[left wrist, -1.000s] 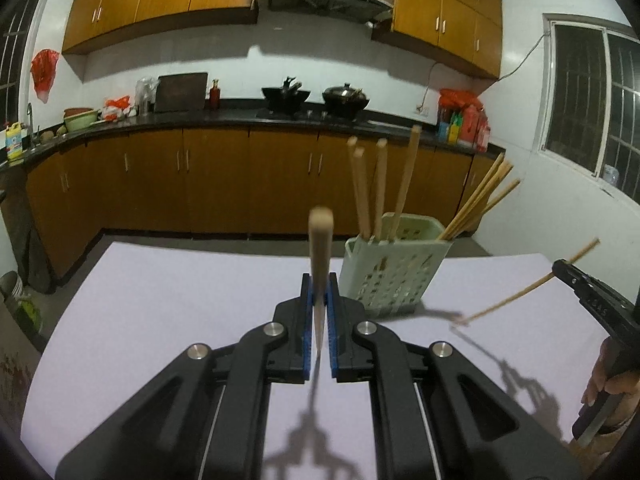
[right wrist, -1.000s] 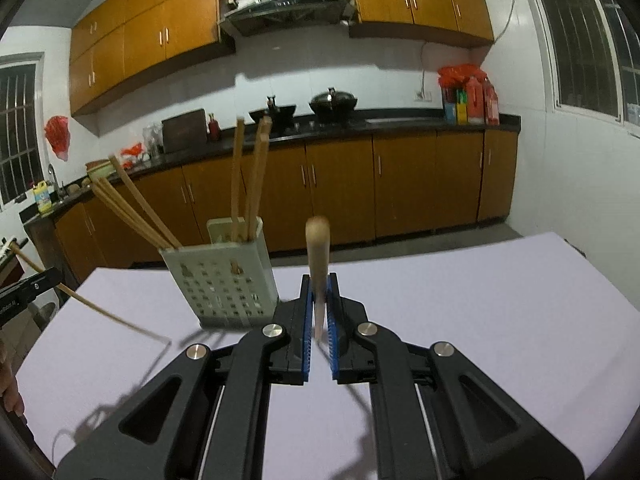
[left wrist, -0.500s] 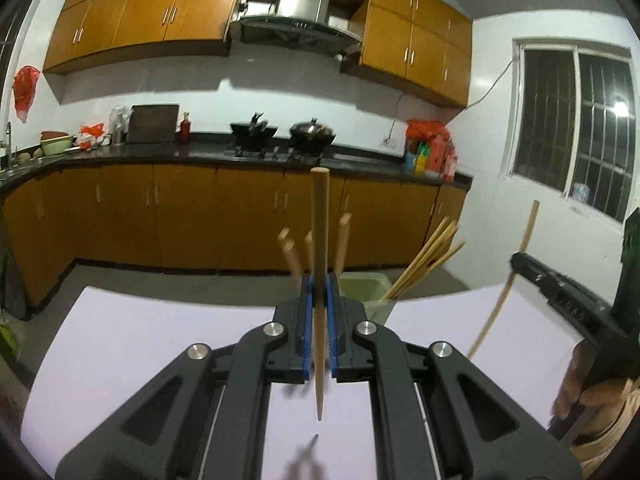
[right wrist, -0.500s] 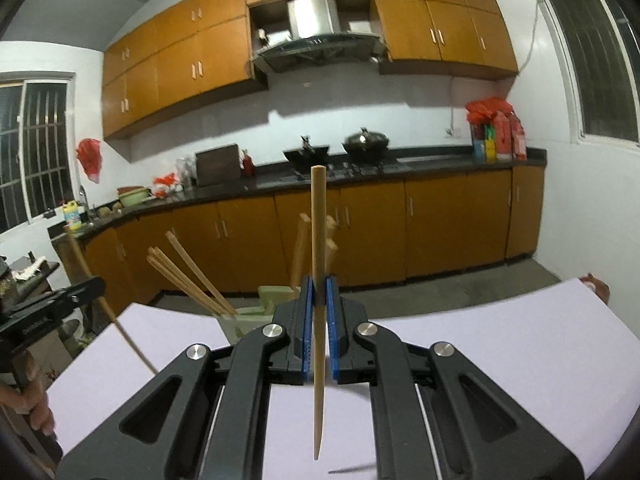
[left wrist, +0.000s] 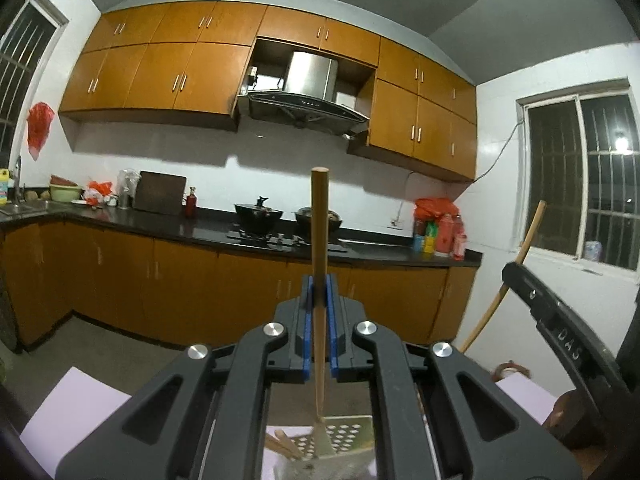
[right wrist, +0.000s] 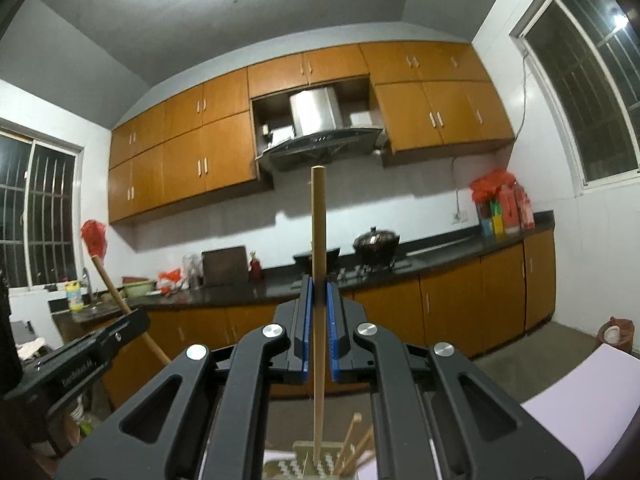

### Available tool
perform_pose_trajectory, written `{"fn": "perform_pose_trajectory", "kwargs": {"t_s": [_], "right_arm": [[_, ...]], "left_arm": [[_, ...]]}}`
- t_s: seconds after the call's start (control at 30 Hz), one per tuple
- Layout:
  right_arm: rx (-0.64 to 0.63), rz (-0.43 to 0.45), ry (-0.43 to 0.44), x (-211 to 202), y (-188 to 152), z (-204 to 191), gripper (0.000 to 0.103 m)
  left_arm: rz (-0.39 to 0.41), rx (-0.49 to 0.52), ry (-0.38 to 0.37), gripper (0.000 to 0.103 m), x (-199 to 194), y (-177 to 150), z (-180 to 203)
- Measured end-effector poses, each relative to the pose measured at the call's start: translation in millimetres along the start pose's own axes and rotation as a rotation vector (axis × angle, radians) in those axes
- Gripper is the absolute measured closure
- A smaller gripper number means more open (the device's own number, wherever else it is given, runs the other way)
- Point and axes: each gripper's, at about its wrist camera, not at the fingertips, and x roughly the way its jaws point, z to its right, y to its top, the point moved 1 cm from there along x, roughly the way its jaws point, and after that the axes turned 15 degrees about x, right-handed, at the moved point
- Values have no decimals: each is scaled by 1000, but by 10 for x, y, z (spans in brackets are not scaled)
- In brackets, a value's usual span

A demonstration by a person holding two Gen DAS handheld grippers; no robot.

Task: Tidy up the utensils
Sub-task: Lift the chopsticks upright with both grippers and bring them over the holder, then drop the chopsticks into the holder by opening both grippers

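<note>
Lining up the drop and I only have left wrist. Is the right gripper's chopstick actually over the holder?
Observer: Yes. In right wrist, the right gripper is shut on its chopstick, upright, with the lower tip at the holder mouth.
Operator: Anything already in there near the tip?
Observer: A few leaning chopsticks, just right of the tip.
Operator: Left gripper in the way?
Observer: No. The left gripper is far left in that view, apart from the right one.
</note>
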Motion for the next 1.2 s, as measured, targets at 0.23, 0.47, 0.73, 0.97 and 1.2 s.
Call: {"fn": "perform_pose_trajectory", "kwargs": {"t_s": [0.23, 0.47, 0.73, 0.97, 1.2], "right_arm": [[-40, -63, -31, 315, -471, 100, 95], [-19, -153, -39, 338, -590, 196, 94], [-28, -127, -33, 116, -304, 165, 64], [-66, -101, -31, -273, -36, 95, 38], [-112, -117, -31, -821, -56, 29, 4]], "left_arm": [[-67, -30, -42, 96, 333, -405, 17], [-120, -56, -68, 95, 391, -649, -25], [-102, -89, -23, 77, 181, -518, -214], [-86, -73, 30, 60, -313, -398, -361], [-91, -25, 63, 26, -991, -464, -361]]}}
